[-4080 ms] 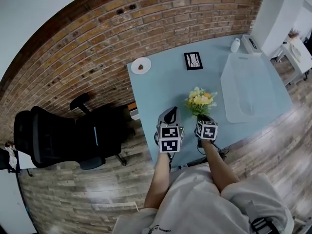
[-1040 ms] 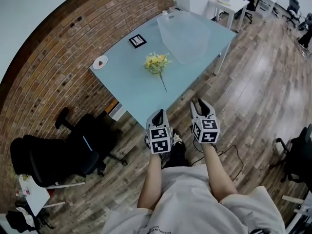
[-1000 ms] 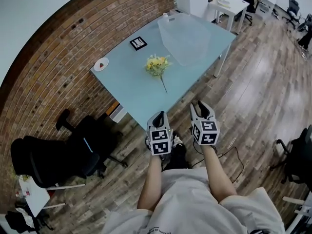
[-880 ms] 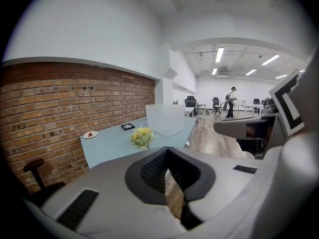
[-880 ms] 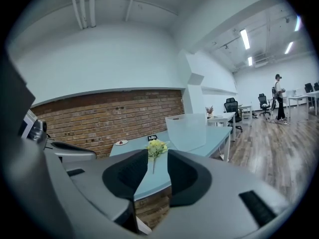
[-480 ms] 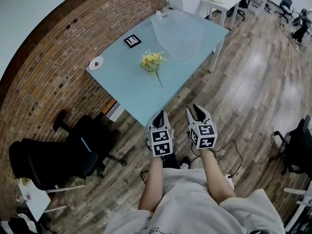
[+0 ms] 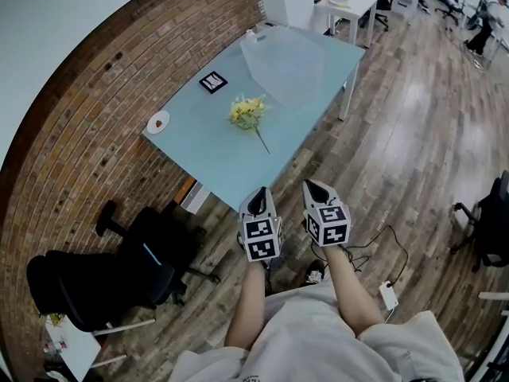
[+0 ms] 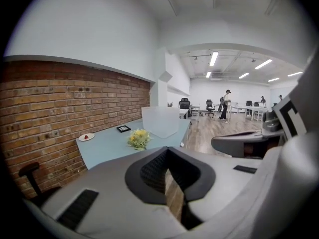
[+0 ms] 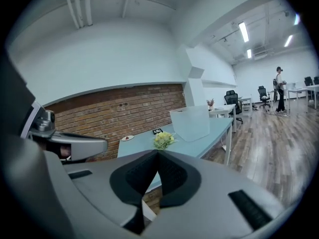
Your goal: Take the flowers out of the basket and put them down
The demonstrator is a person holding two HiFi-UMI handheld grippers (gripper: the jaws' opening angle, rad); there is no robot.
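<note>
Head view, with both gripper views. The flowers (image 7: 248,114) are a small bunch of yellow and cream blossoms with green leaves and one thin dark stem. The bunch lies flat near the middle of the pale blue table (image 7: 215,153), blossoms toward the brick wall (image 7: 95,110), stem pointing toward the table's near edge. Beside the blossoms, toward the table's far end, stands the basket (image 7: 286,58), a frosted translucent container apart from the flowers. What it holds cannot be told through its cloudy walls. At the table's wall-side corner a small white plate (image 7: 158,122) carries a small red item. A black frame (image 7: 212,82) lies flat between the plate and the basket.

Both grippers hang off the table, over the wooden floor (image 7: 413,134) beyond its near edge, well apart from the flowers. The left gripper (image 7: 260,193) has its fingertips together, with nothing between them. The right gripper (image 7: 310,185) has its tips likewise met on nothing. Each gripper view shows the flowers far ahead on the tabletop, above the joined tips. A black office chair (image 7: 95,281) stands on the floor by the wall, off the table's plate end.
</note>
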